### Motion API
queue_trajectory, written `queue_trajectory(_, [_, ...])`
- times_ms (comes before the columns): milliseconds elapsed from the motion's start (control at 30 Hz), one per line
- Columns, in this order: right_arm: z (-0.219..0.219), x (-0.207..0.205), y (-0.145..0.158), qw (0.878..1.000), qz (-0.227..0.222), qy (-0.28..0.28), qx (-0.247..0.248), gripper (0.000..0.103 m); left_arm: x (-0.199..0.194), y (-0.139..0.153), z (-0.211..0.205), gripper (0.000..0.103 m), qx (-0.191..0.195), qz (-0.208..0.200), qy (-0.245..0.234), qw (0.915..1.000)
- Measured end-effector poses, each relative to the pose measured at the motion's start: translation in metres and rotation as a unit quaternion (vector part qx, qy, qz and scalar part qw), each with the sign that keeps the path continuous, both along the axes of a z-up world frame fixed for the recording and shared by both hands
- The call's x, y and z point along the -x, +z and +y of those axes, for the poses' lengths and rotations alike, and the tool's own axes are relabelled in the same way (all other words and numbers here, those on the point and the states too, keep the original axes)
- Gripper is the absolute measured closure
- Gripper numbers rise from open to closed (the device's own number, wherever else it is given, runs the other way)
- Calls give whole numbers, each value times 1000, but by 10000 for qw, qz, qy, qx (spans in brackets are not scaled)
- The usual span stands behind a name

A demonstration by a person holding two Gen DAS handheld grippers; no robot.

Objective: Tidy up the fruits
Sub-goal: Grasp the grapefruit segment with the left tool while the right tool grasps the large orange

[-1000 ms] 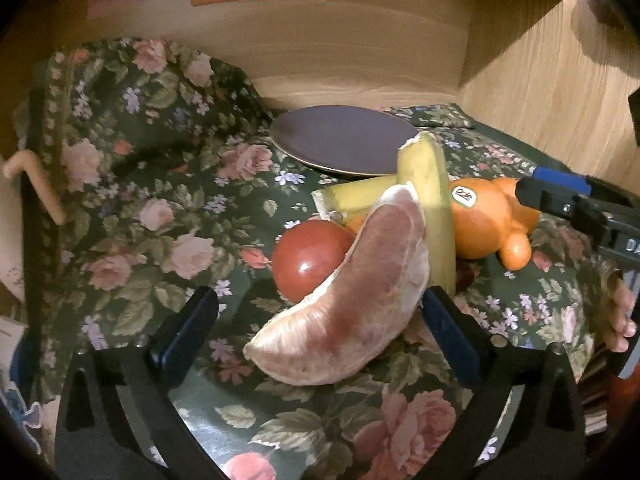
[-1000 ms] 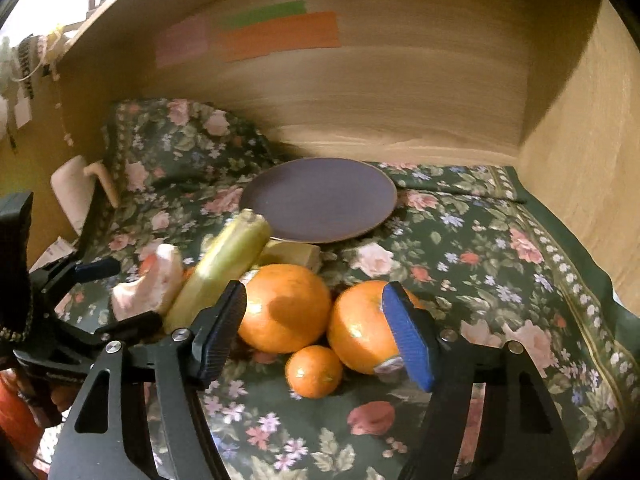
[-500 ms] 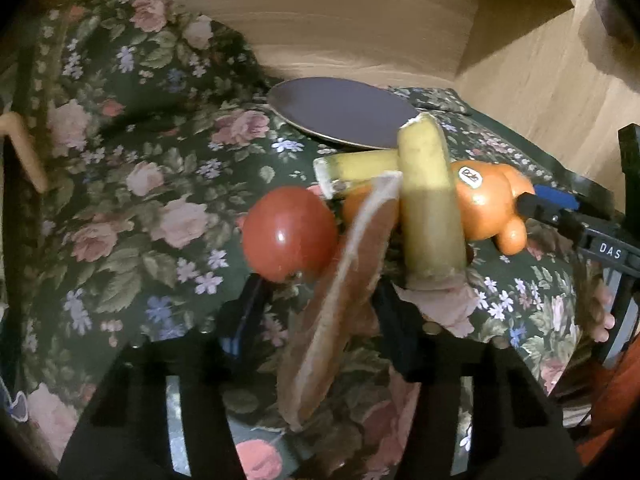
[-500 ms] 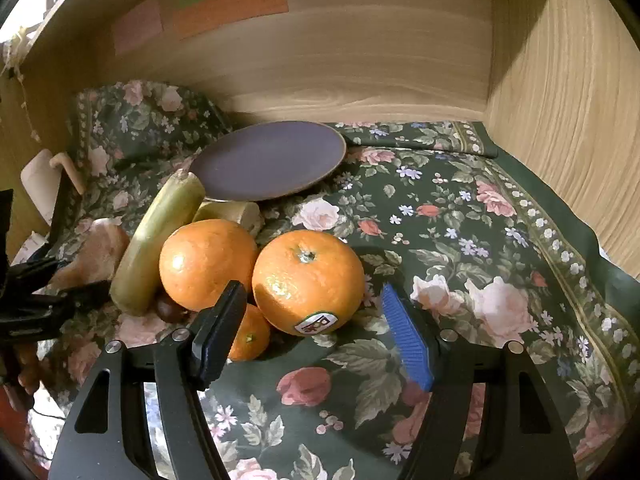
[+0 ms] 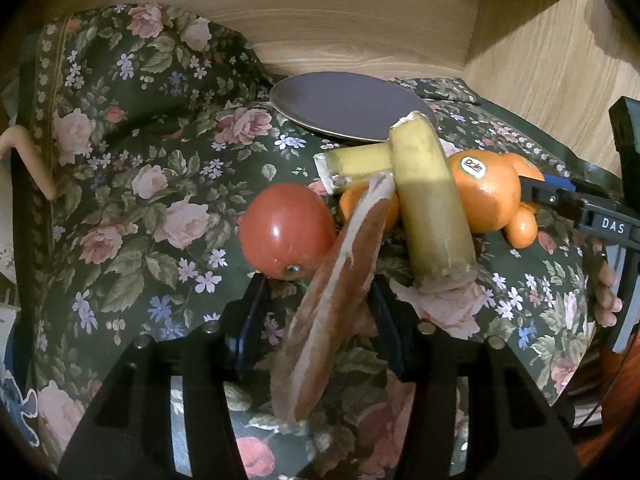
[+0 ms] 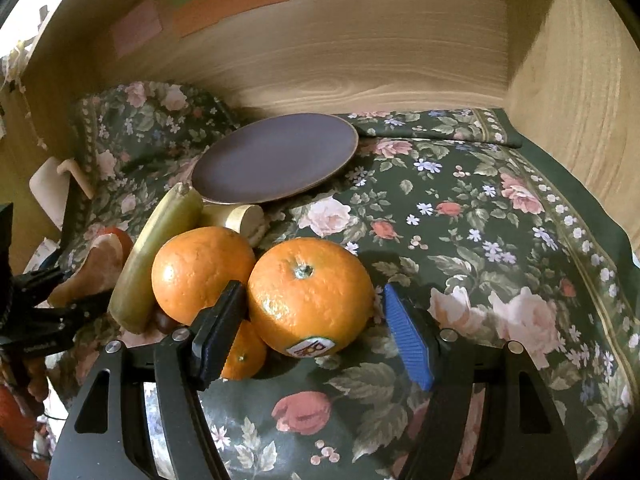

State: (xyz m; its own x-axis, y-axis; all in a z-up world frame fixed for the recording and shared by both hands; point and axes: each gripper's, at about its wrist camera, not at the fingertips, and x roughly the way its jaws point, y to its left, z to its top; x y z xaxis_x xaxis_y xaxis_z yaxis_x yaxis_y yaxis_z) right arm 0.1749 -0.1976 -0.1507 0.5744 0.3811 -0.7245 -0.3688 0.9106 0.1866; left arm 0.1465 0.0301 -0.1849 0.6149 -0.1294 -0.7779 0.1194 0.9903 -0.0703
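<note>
The left tongs point(image 5: 316, 316) pinch a pomelo wedge point(image 5: 336, 292) edge-on, the pink segment standing up between the two dark fingers, its tip reaching toward 12 o'clock. At 10 o'clock from the wedge a tomato point(image 5: 286, 230) rests on the floral cloth point(image 5: 140, 208), close against the wedge. At 1 o'clock from the wedge a banana piece point(image 5: 430, 208) leans over a second banana piece point(image 5: 354, 164) that lies crosswise behind it. Past them sits an orange point(image 5: 486, 196) with a Dole sticker, and a small mandarin point(image 5: 522, 230) touches it at 4 o'clock. A purple plate point(image 5: 348, 106) lies bare on the cloth at 12 o'clock, against the wooden back wall point(image 5: 340, 20).

The right tongs point(image 6: 310, 328) are spread around the stickered orange point(image 6: 310, 296): the black finger sits against its 9 o'clock side, while the blue finger stands just apart at 3 o'clock. A second orange point(image 6: 200, 272) touches the first at 10 o'clock, and the mandarin point(image 6: 244, 354) sits low between them, partly behind the black finger. The long banana piece point(image 6: 156, 256) leans along the second orange's far side, and the plate point(image 6: 276, 158) lies at 12 o'clock. The wedge point(image 6: 96, 268) shows at 9 o'clock, held by the other tool.
</note>
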Motion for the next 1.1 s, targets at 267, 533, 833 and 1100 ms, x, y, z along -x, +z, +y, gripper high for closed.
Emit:
queue_trajectory(267, [-2, 9, 5, 9996, -110, 129, 233, 43, 4, 1, -3, 66, 78, 121, -111, 9998])
queue_trajectory(533, [-1, -1, -2, 9997, 73, 200, 78, 39, -4, -5, -10, 66, -131, 20, -185, 9997])
queue_trajectory(833, [-3, -2, -1, 9997, 99, 215, -21, 43, 1, 1, -5, 73, 103, -63, -80, 9999])
queue_trajectory(1100, [-10, 0, 27, 9992, -406, -34, 18, 43, 7, 29, -7, 73, 145, -473, -40, 9988])
